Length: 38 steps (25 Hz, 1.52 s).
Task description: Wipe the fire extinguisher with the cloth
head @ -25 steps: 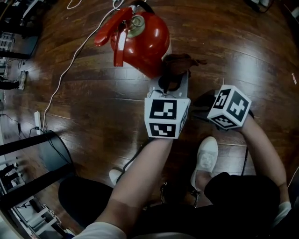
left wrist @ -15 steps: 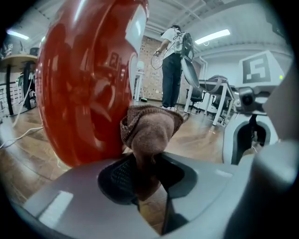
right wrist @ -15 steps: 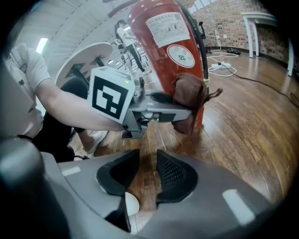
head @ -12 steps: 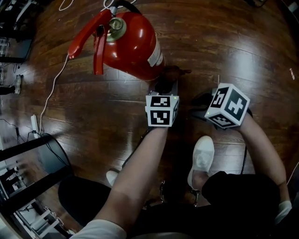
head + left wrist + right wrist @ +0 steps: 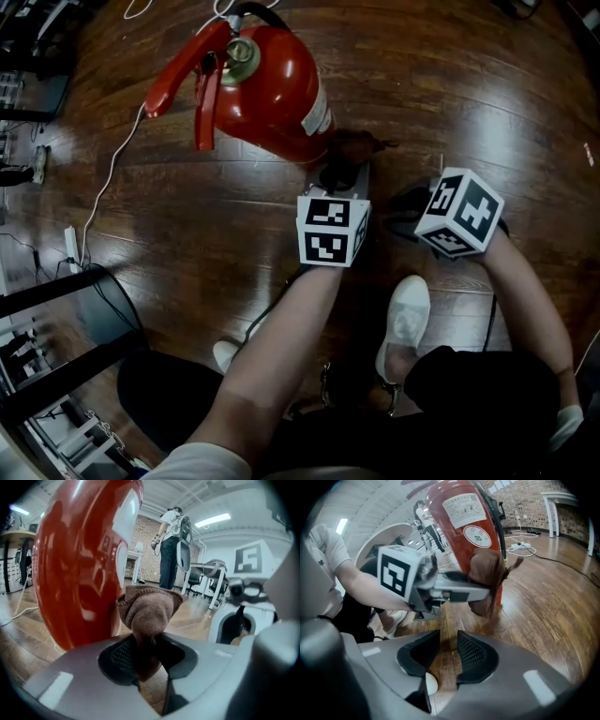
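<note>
The left tongs (image 5: 147, 654) are clamped on a brown knitted cloth (image 5: 150, 609), which touches the glossy red metal fire extinguisher (image 5: 272, 89) just ahead of them. The right tongs (image 5: 446, 654) hover to their right, jaws apart and empty.

Your fire extinguisher (image 5: 272, 89) stands on the wooden floor (image 5: 487, 84). It is a glossy red cylinder with a red lever handle, a round gauge at its top and a white label on its side. Your brown cloth (image 5: 149, 606) is bunched up and clamped in your left gripper (image 5: 146, 654), with its rounded end pressed against the cylinder's lower side.
</note>
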Tool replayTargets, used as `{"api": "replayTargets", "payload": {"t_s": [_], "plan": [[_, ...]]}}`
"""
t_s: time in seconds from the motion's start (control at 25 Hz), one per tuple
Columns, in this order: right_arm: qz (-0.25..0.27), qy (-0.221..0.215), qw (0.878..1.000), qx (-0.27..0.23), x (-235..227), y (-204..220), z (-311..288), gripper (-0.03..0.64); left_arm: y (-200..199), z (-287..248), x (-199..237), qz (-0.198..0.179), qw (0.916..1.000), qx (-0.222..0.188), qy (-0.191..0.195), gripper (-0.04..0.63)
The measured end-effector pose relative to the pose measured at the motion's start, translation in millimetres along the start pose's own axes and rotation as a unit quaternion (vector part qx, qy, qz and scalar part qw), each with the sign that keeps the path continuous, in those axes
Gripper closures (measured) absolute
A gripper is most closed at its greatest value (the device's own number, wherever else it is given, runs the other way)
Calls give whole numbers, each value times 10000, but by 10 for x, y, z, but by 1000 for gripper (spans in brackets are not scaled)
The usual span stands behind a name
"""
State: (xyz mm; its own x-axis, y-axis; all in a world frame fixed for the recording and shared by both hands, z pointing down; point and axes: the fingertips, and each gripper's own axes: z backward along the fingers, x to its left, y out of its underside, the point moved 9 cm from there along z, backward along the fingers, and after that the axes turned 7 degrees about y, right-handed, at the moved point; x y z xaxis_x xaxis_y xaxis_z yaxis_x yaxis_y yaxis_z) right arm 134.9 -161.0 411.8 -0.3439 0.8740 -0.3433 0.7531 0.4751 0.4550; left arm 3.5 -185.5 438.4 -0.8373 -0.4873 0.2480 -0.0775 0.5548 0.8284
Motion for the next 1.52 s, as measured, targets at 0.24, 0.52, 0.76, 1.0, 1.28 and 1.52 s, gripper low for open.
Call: {"api": "replayTargets", "payload": {"t_s": [0.24, 0.52, 0.76, 1.0, 1.28, 1.52], "plan": [[41, -76, 9999, -77, 34, -43, -11, 497, -779, 314, -312, 242, 9941, -1054, 116, 497], [86, -140, 9998, -75, 76, -29, 5, 497, -1113, 384, -317, 161, 9890, -1471, 7, 497], [35, -99, 9999, -76, 7, 30, 11, 497, -726, 70, -119, 97, 9958, -876, -266, 499], [-44, -87, 9999, -25, -45, 128, 19, 497, -244, -219, 47, 293, 9987, -233, -332, 499], [-71, -116, 9999, 27, -61, 172, 2, 499, 247, -440, 181, 426, 9976, 361, -401, 499], [-85, -143, 9998, 87, -89, 187, -34, 499, 512, -540, 322, 873, 9925, 773, -360, 499]]}}
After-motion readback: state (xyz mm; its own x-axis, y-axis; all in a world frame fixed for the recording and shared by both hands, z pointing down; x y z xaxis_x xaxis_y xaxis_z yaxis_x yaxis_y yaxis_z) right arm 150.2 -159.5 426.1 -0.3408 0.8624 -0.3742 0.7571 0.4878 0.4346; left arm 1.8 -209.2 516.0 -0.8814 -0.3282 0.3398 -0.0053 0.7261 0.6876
